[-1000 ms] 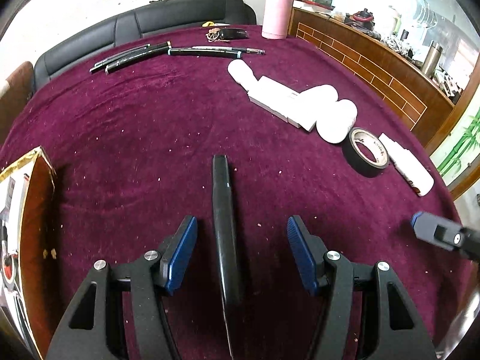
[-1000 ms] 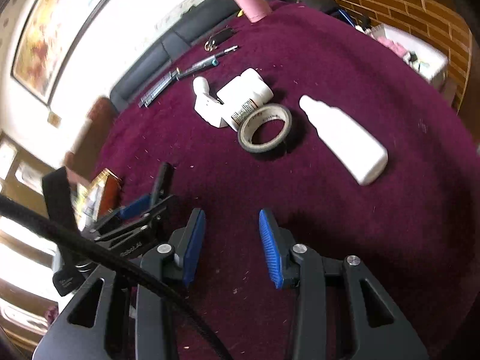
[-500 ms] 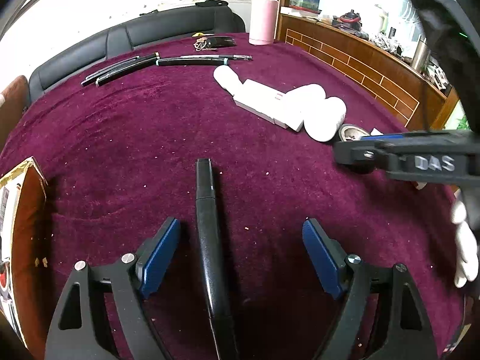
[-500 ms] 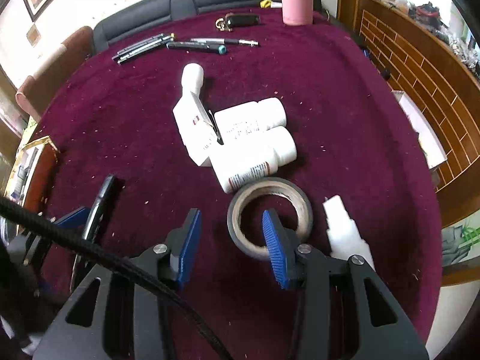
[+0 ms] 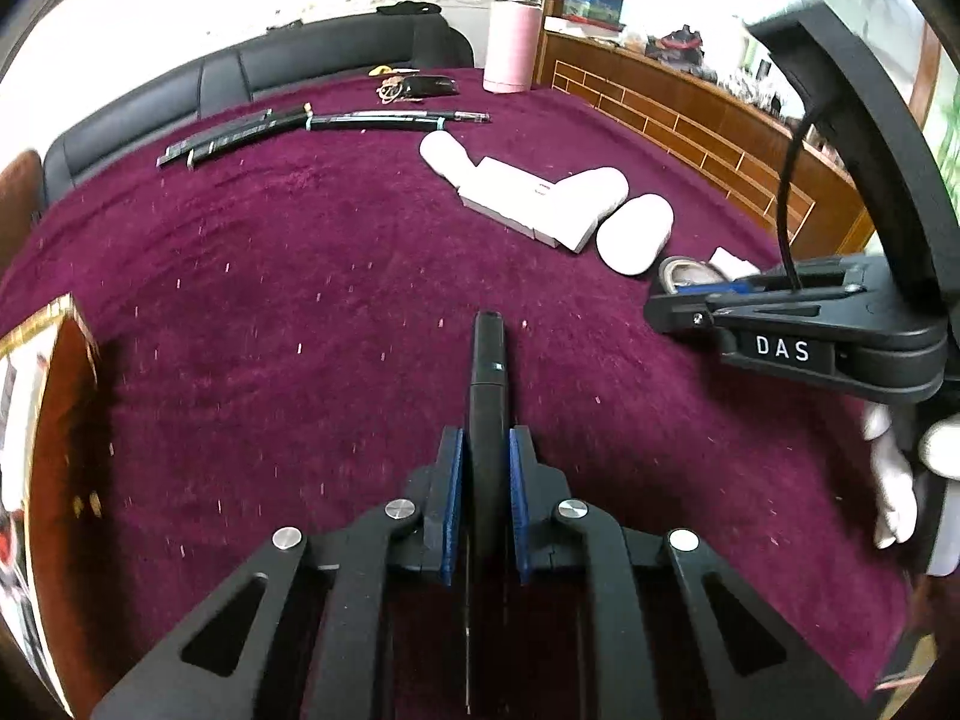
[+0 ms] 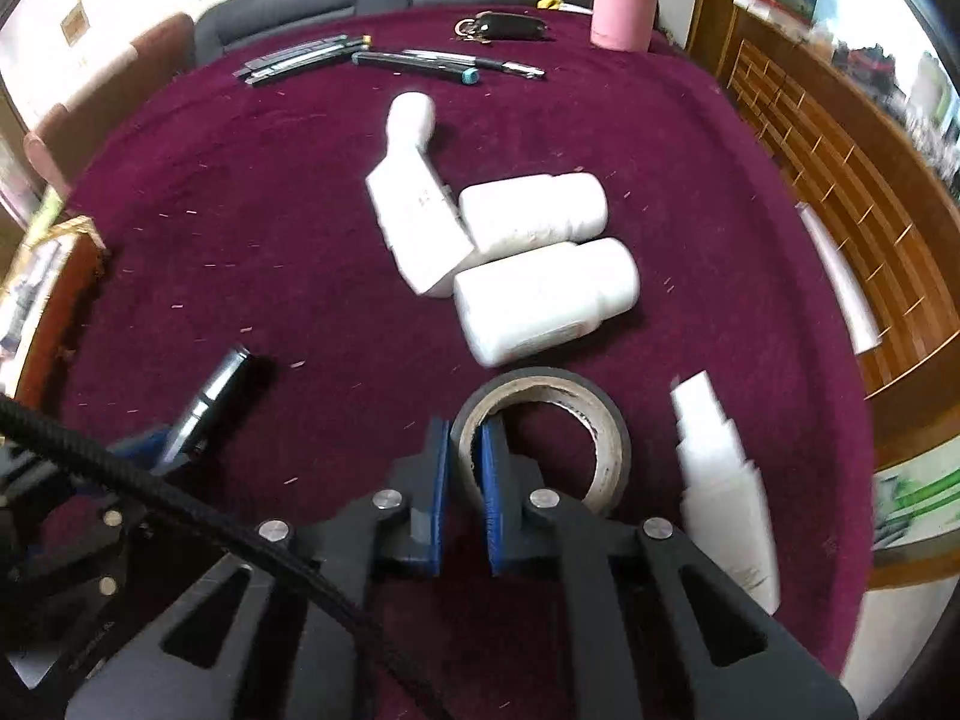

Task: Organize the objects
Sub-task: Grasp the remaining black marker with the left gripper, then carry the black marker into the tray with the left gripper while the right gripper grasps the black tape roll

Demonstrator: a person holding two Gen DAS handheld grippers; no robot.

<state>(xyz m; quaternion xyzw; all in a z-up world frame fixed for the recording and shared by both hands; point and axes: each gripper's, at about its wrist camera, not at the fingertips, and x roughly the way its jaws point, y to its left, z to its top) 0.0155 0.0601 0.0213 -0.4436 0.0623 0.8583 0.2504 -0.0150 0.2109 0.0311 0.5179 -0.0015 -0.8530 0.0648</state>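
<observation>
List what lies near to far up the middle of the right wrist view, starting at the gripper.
right gripper → roll of tape → nearer white bottle → farther white bottle → pens → key fob

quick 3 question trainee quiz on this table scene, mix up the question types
1. True or false: the left gripper is shut on the black pen.
2. What does the right gripper pinch? A) pink flask B) tape roll C) keys
3. Fill in: the white bottles lie on a ____ cloth.

Key: 1 true; 2 B, one side of the ring sits between its jaws; 3 maroon.
</observation>
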